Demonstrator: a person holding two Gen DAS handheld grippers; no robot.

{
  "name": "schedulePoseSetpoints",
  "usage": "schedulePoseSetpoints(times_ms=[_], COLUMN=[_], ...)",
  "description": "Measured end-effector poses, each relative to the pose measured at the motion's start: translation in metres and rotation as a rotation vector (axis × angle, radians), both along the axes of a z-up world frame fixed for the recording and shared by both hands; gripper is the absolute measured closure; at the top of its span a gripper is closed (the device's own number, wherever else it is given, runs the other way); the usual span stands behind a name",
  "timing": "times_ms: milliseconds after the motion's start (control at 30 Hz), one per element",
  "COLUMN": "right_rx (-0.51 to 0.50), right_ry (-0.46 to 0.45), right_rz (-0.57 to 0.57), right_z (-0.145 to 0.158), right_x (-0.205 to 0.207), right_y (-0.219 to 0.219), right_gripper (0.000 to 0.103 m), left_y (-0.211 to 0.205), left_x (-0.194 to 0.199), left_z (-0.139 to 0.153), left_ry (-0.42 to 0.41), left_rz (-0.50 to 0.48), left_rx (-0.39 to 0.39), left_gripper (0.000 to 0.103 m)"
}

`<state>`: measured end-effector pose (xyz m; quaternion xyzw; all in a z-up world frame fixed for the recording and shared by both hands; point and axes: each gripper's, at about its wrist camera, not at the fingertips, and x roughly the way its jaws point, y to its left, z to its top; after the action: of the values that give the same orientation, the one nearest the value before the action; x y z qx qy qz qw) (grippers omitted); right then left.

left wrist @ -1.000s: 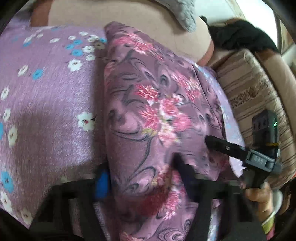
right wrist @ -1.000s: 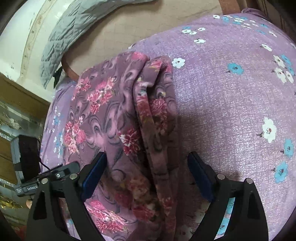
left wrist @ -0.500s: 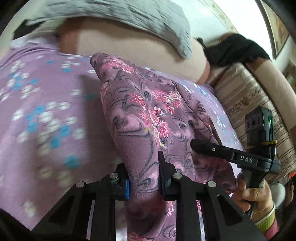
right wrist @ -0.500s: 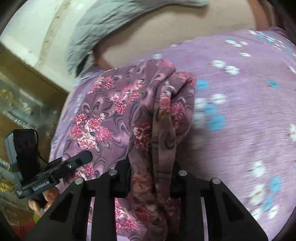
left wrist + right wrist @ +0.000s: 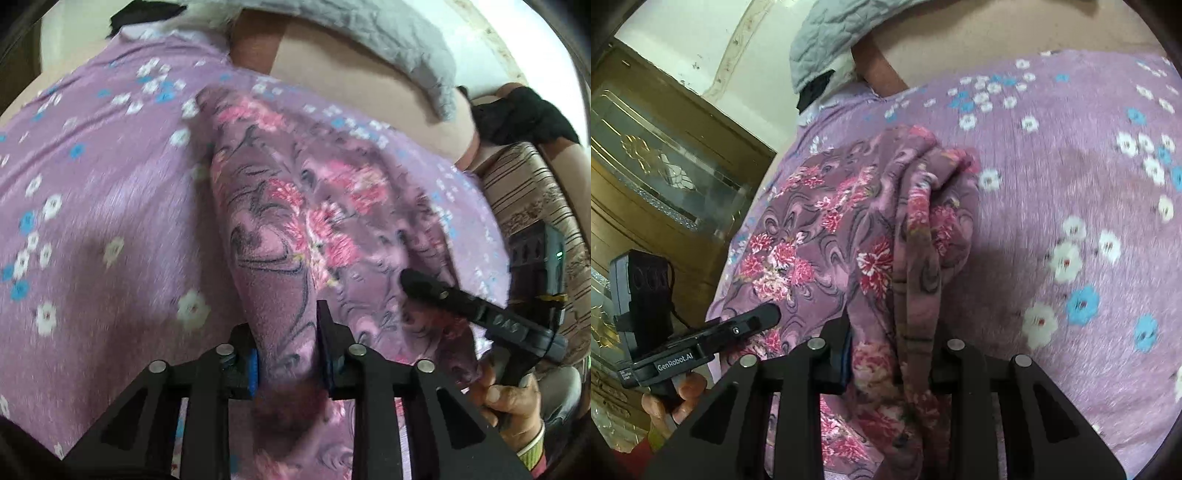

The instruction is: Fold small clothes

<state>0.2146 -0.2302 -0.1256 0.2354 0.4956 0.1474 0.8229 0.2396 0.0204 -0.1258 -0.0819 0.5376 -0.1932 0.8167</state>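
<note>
The left gripper [image 5: 288, 360] has its jaws drawn in tight on a gathered fold of the floral garment [image 5: 295, 236], the blue-lined pads [image 5: 253, 369] pressing the cloth from both sides near the bottom of the left wrist view. The right gripper [image 5: 890, 360] is likewise clamped on a bunched edge of the same garment [image 5: 849, 236], the fabric squeezed into a narrow rope between its jaws. Each tool is seen from the other's camera: the right gripper [image 5: 476, 314] reaches in from the right with a bare hand [image 5: 513, 398] around its handle, and the left gripper [image 5: 701, 343] comes in from the lower left with fingers [image 5: 683, 398] curled under its grip. Both tools point forward, roughly side by side, with the cloth between them. The garment, mauve with pink and red flowers and dark swirls, lies on a lilac sheet [image 5: 92, 184] printed with small white and blue flowers, its long axis running away from the jaws toward the far edge of the bed, with thick folded layers along its right side in the right wrist view. Beyond it sit a grey quilted blanket [image 5: 369, 33], a black cloth [image 5: 524, 118] and a striped cushion [image 5: 532, 199]; a gold-framed cabinet [image 5: 665, 177] stands at left.
</note>
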Motion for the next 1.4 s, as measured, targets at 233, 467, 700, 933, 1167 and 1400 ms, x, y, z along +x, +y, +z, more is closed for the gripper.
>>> schedulePoseSetpoints(times_ms=[233,467,700,933,1167,1400], right_rx=[-0.042,-0.09,-0.064,-0.108,-0.064,-0.157], right_ry=[0.037,-0.123,-0.024,0.004,-0.154,-0.056], right_rz=[-0.079,-0.119,-0.055,-0.025,-0.08,-0.133], right_z=[0.005,0.064,0.047,0.028,0.072,0.035], right_x=[-0.015,-0.001,0.046,0.063,0.04,0.036], right_y=[-0.021,-0.031,-0.006,0.013,-0.01,-0.02], right_gripper=[0.03,0.049,0.061,0.076,0.1,0.101], left_y=[0.034,0.048,0.039,0.032,0.026,0.021], left_x=[-0.001,0.009,0.022,0.031,0.033,0.032], left_z=[0.001,0.008,0.002,-0.006,-0.006,-0.006], left_ry=[0.0,-0.027,-0.032,-0.014,-0.012,-0.002], left_rz=[0.121,0.17,0.154,0.14,0.132,0.115], left_rx=[-0.021,-0.04,-0.01,0.004,-0.004,0.003], left_gripper=[0.043,0.043,0.043,0.043,0.041,0.041])
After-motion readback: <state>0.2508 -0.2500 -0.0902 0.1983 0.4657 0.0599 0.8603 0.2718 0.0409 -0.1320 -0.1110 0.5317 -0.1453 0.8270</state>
